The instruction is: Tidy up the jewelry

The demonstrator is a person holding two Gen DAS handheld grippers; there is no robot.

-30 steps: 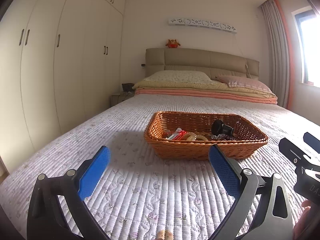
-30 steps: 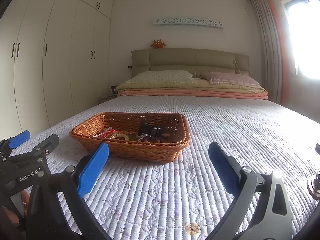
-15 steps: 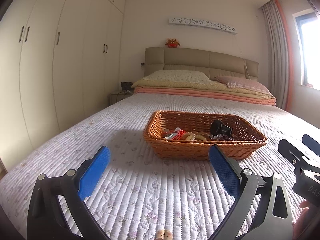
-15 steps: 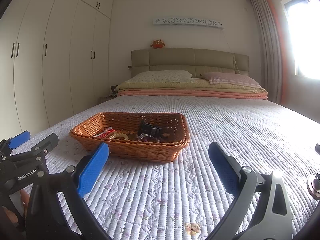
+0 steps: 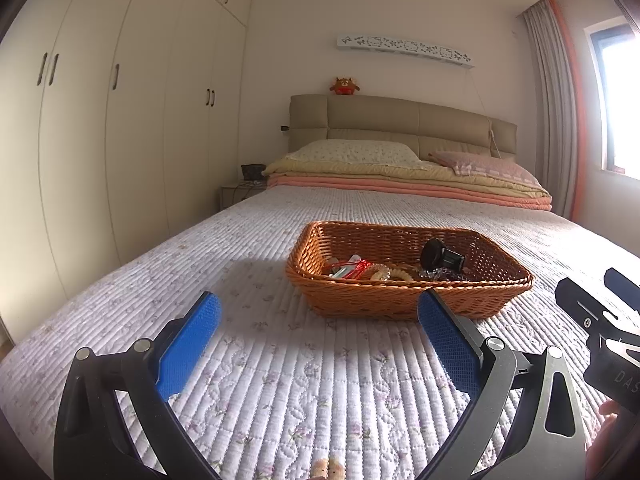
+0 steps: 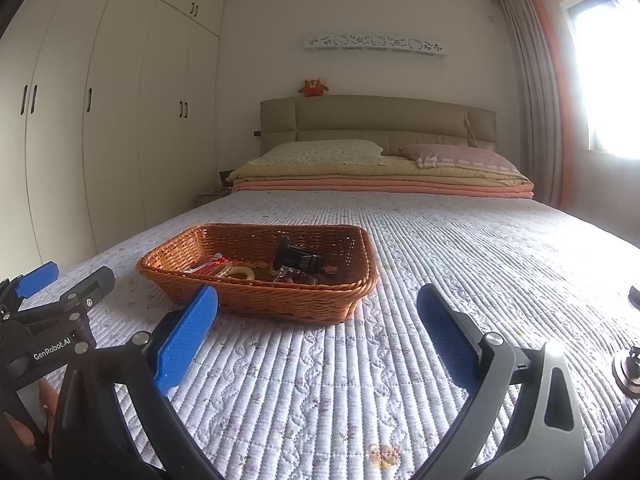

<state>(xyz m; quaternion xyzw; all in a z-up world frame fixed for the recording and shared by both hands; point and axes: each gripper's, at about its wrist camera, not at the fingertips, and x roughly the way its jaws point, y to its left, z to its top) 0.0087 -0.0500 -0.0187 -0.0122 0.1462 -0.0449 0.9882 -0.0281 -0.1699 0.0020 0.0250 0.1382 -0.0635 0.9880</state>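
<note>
A brown wicker basket point(image 5: 360, 300) stands on the quilted bed, also in the right wrist view point(image 6: 280, 300). It holds jewelry: a red-and-white piece point(image 5: 352, 266), a pale bead bracelet point(image 5: 382, 272), dark beads and a black object point(image 5: 442, 258). My left gripper point(image 5: 318, 320) is open and empty, low over the quilt just short of the basket. My right gripper point(image 6: 316, 320) is open and empty, in front of the basket's right end. Each gripper shows at the edge of the other's view.
The lilac quilted bedspread point(image 5: 280, 380) spreads all around the basket. Folded blankets and pillows point(image 5: 400, 172) lie at the headboard. White wardrobes point(image 5: 100, 140) line the left wall. A small metal object point(image 6: 628, 368) lies at the right edge.
The left gripper has drifted slightly, the basket sitting a touch lower and left in its view. The right gripper has hardly moved. Both stay open.
</note>
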